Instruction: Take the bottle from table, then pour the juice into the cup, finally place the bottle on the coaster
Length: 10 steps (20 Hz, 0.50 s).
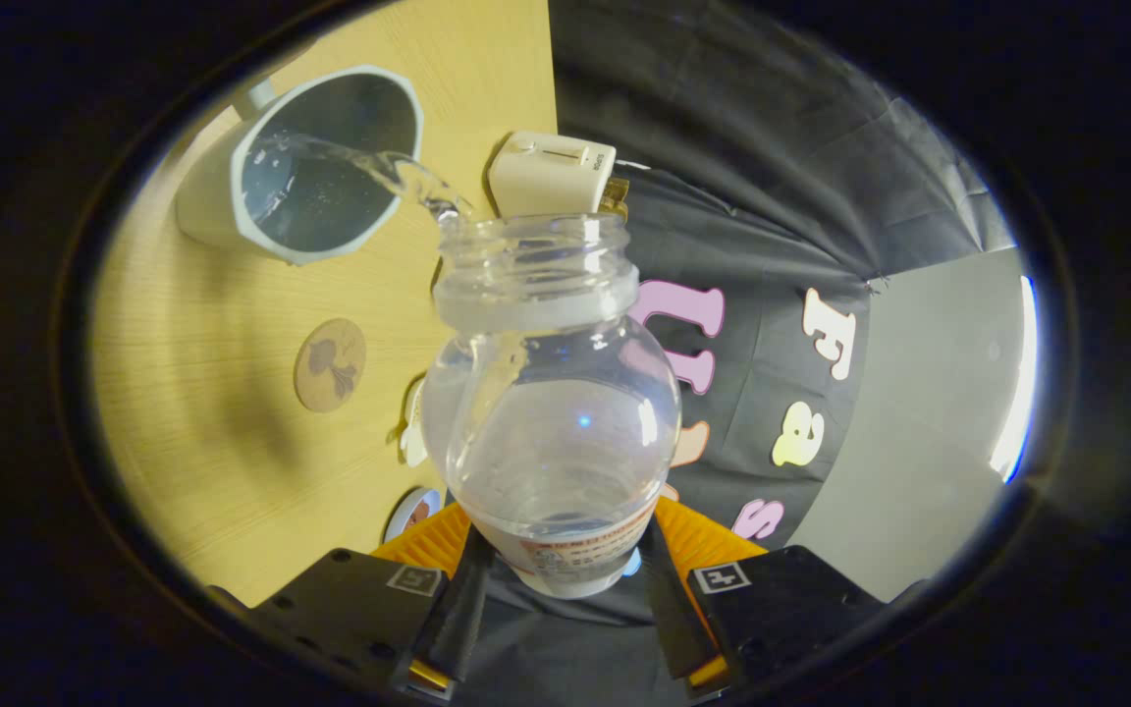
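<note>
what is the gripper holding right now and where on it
The gripper holds the clear bottle, both fingers pressing its labelled lower body.

So the surface here is a light yellowish wooden table with a fine grain [192,432], and its far edge runs up against the black cloth wall of the booth [723,128]. Right on that edge sits a small cream-coloured plastic box with a slot on top [551,172], with some brownish bit poking out beside it, too small to make out. Off to the side of the cloth there's a plain grey panel [939,393] with a bright strip of light [1017,393] along it.
</note>
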Motion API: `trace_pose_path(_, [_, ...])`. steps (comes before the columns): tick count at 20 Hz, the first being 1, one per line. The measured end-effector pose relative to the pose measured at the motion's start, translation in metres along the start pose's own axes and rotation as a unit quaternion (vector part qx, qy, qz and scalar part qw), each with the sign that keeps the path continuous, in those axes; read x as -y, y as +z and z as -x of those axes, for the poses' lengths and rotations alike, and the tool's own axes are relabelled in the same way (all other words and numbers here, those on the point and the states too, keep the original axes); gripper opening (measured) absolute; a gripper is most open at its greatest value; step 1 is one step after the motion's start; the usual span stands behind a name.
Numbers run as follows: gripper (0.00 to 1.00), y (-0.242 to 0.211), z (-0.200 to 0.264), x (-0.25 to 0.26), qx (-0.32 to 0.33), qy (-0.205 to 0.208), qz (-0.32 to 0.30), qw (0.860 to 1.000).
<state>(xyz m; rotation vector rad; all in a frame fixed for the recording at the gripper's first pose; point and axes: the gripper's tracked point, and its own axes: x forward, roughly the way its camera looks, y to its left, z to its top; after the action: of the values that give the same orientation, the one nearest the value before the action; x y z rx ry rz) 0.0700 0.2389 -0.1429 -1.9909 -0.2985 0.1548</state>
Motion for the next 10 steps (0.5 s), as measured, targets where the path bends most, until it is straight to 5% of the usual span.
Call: trace_pose_path(10, [0.80,-0.004,0.002,0.011,-0.005,-0.016,0.022,1.000])
